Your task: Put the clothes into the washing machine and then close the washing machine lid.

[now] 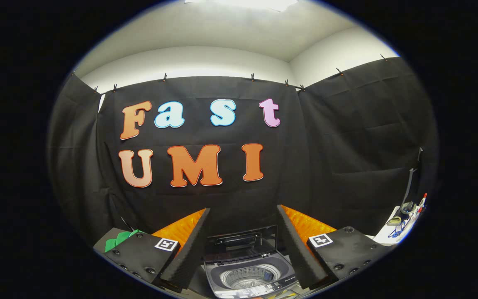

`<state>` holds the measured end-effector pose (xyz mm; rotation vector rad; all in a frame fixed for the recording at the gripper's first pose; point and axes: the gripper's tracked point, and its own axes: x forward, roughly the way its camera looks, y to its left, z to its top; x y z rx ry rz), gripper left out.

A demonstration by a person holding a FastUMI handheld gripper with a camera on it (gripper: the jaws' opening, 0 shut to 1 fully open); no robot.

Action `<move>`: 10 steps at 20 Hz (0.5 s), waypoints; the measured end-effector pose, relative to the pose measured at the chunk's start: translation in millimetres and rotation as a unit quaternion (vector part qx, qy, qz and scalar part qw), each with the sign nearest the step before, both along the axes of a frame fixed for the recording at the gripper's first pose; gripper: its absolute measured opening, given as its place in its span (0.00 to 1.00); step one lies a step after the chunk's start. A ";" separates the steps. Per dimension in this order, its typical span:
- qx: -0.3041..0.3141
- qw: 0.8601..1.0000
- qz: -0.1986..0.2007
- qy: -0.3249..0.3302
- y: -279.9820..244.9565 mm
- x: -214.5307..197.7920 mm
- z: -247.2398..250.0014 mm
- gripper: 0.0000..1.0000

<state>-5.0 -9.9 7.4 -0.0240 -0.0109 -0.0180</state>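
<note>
Grey plastic top-loading washing machine point(249, 270) sits low between the two fingers of the gripper point(245, 253), slightly ahead of them. Its lid point(241, 240) stands raised at the back, dark and glossy. The drum point(250, 277) is exposed: perforated metal wall visible; contents cannot be made out.

Gripper: fingers spread wide apart, nothing held between them, neither finger touching the machine.

Green cloth point(118, 240) lies out past the left finger, partly hidden behind the finger's mount; only a crumpled edge shows. It is well apart from the machine.

Out past the right finger, a white surface point(382, 236) carries a few small items, too small to identify.

Black cloth wall beyond everything.
</note>
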 end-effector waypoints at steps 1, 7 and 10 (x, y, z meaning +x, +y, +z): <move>0.000 1.000 0.000 0.001 0.5 0.4 0.2 0.99; -0.006 1.000 0.006 0.006 11.0 2.4 -4.1 0.99; -0.010 1.000 0.014 0.011 22.3 5.8 -7.2 0.99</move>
